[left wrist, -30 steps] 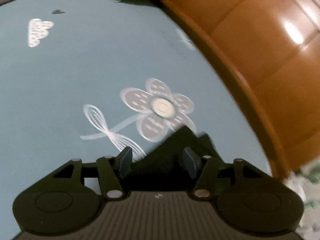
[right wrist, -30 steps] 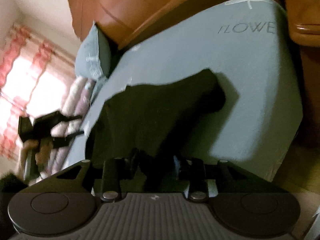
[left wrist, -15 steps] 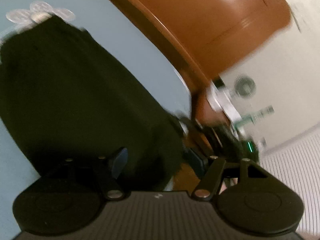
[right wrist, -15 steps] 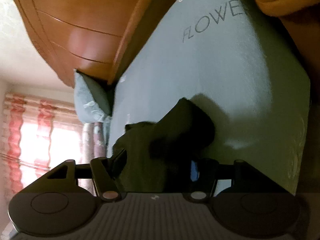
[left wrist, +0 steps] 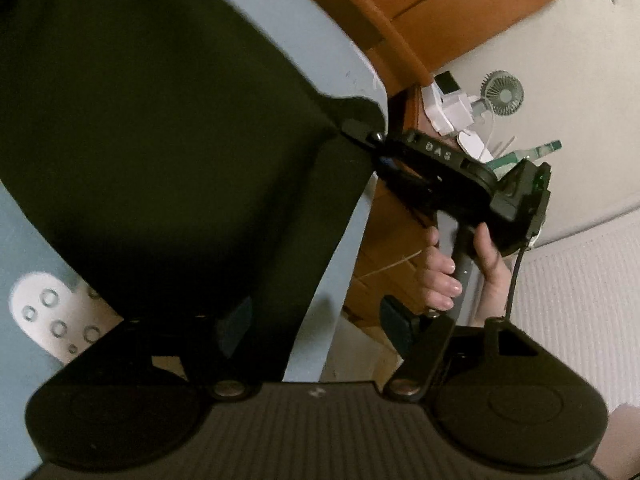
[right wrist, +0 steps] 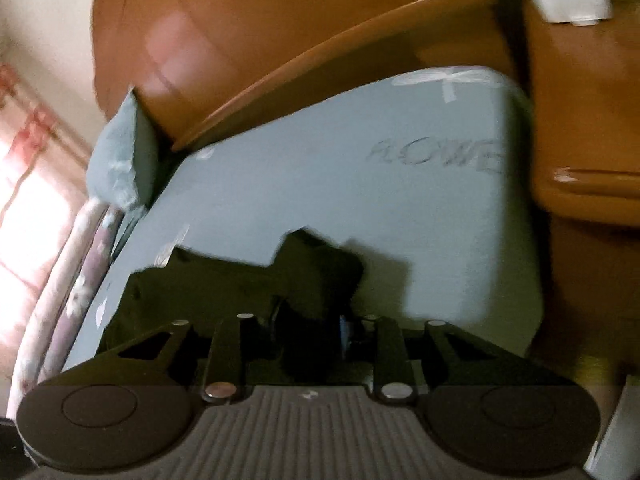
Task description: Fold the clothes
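A black garment [left wrist: 168,140] lies spread on the light blue bed sheet [left wrist: 24,248], reaching the mattress edge. My left gripper [left wrist: 316,326] hovers over the garment's near edge. Its jaws are opening: one fingertip [left wrist: 236,324] is above the cloth, the other hangs past the bed's edge, and neither pad presses on anything. My right gripper [left wrist: 358,130], held by a hand [left wrist: 440,276], has its tips on the garment's far corner at the bed edge. In the right wrist view the right gripper [right wrist: 312,324] is closing, with bunched black garment [right wrist: 224,280] between its fingers.
A glossy wooden headboard [right wrist: 280,40] borders the bed sheet [right wrist: 360,200]. Beside the bed, a wooden nightstand [right wrist: 580,100] carries a small fan [left wrist: 502,94] and white items. A blue pillow [right wrist: 120,160] and a floral quilt [right wrist: 60,280] lie near the pink curtain [right wrist: 24,152].
The left view swung from the sheet's flower print across the garment to the bed's edge, bringing the right gripper into sight. The left jaws widened. The right jaws narrowed around the cloth.
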The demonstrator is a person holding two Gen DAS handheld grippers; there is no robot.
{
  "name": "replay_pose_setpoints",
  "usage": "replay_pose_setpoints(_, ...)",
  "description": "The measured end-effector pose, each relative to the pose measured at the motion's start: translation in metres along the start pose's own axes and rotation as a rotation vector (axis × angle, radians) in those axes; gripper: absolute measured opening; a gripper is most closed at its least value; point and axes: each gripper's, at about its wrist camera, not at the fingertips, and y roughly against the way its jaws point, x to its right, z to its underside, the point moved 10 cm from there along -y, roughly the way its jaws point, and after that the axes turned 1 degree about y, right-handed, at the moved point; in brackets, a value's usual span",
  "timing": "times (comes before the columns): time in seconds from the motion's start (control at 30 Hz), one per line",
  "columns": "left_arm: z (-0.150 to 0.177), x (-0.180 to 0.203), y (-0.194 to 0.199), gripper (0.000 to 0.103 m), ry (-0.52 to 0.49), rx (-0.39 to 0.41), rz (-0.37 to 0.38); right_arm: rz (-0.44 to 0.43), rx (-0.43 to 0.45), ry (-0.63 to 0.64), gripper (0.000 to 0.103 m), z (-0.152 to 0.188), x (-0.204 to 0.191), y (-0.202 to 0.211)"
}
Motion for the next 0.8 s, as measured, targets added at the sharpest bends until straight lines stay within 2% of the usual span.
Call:
replay_pose_setpoints(0.03, -0.005, 0.003, 0.005, 0.071, -0.029, 0.028, -0.008, 0.017, 0.027, -0.010, 0.048, -0.003, 0.005, 0.009)
replay_pose_setpoints(0.1, -0.018, 0.001, 0.015, 0.073, -0.056, 0.098, -0.060, 0.020, 0.092, -0.002, 0.048, -0.011, 0.006, 0.026)
replay_pose_setpoints(0.2, -0.034, -0.020, 0.017, 0.073, -0.021, 0.154, -0.125, -0.054, 0.153, 0.026, 0.045, -0.020, -0.006, 0.040)
replay_pose_setpoints(0.27, -0.038, -0.032, 0.011, 0.074, 0.035, 0.151, -0.111, -0.156, 0.120, 0.029, 0.039, -0.019, -0.020, 0.030)
replay_pose_setpoints(0.3, -0.038, -0.036, 0.010, 0.075, 0.055, 0.155, -0.097, -0.212, 0.085, 0.029, 0.039, -0.015, -0.026, 0.023)
replay_pose_setpoints(0.33, -0.039, -0.038, 0.011, 0.075, 0.069, 0.160, -0.084, -0.226, 0.063, 0.025, 0.037, -0.013, -0.026, 0.014)
replay_pose_setpoints(0.4, -0.039, -0.042, 0.013, 0.076, 0.098, 0.170, -0.059, -0.199, 0.036, 0.012, 0.037, -0.008, -0.018, -0.004)
replay_pose_setpoints(0.43, -0.039, -0.044, 0.014, 0.076, 0.112, 0.175, -0.047, -0.181, 0.028, -0.012, 0.025, -0.008, -0.010, -0.011)
replay_pose_setpoints(0.47, -0.040, -0.047, 0.016, 0.077, 0.119, 0.179, -0.052, -0.158, 0.024, -0.048, 0.006, -0.009, 0.001, -0.016)
replay_pose_setpoints(0.5, -0.040, -0.050, 0.017, 0.077, 0.126, 0.182, -0.067, -0.153, 0.030, -0.076, 0.006, -0.011, 0.009, -0.015)
replay_pose_setpoints(0.57, -0.041, -0.050, 0.020, 0.076, 0.131, 0.188, -0.079, -0.167, 0.071, -0.098, 0.014, -0.018, 0.014, 0.001)
replay_pose_setpoints(0.67, -0.049, -0.042, 0.024, 0.076, 0.098, 0.216, -0.090, -0.153, 0.130, -0.051, 0.019, -0.030, 0.007, 0.016)
replay_pose_setpoints(0.8, -0.058, -0.030, 0.026, 0.077, 0.082, 0.245, -0.023, -0.226, 0.117, -0.017, 0.019, -0.032, -0.014, 0.012)
